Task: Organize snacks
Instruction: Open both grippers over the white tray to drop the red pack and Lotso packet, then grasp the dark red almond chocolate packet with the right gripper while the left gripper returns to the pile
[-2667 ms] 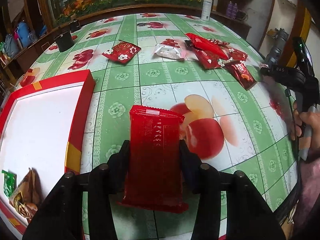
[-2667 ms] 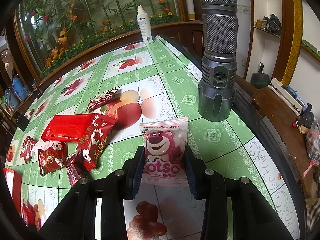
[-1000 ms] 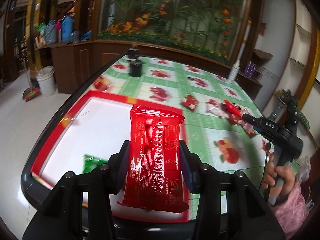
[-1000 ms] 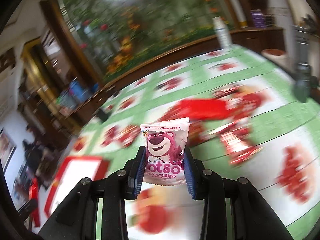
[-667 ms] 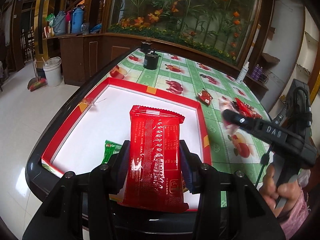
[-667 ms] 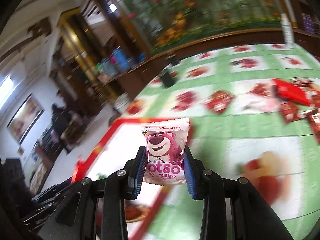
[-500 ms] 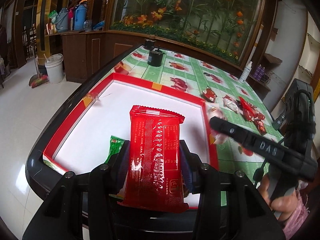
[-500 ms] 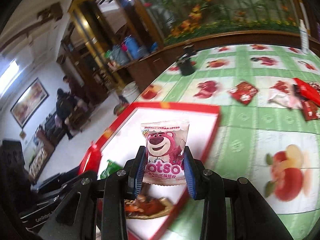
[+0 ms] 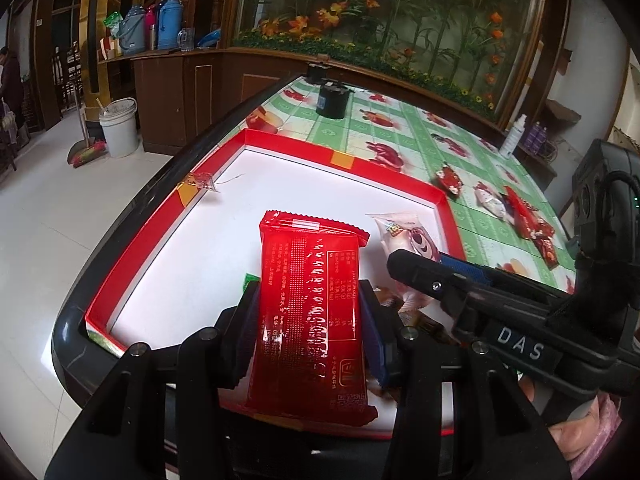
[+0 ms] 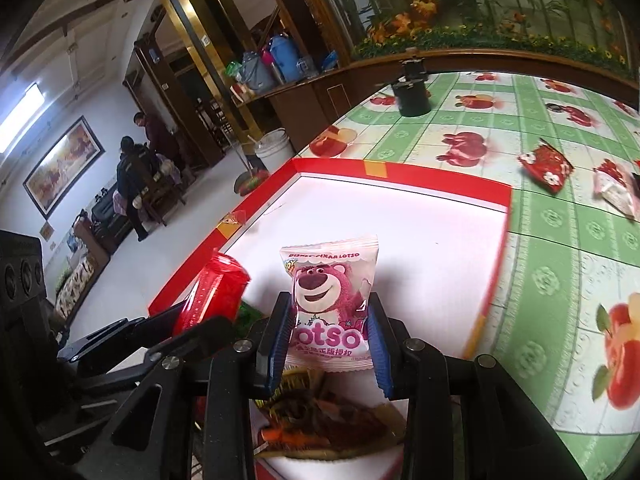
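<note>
**Two packets over the tray, more left behind**

On the green-checked tabletop [image 9: 404, 128], your left tool [image 9: 308, 312] grips the red packet [image 9: 310, 312] and your right tool [image 10: 328, 320] the pink bear packet [image 10: 330, 284], both above the red-rimmed tray [image 10: 440, 186] (few snacks inside). Loose packets [image 9: 524, 216] wait at right.

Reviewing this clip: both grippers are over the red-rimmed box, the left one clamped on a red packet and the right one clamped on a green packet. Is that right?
Not quite. The right gripper is clamped on a pink bear packet, not a green one, as the right wrist view shows. The rest holds: the left gripper grips the red packet, and both are over the red-rimmed box.
</note>
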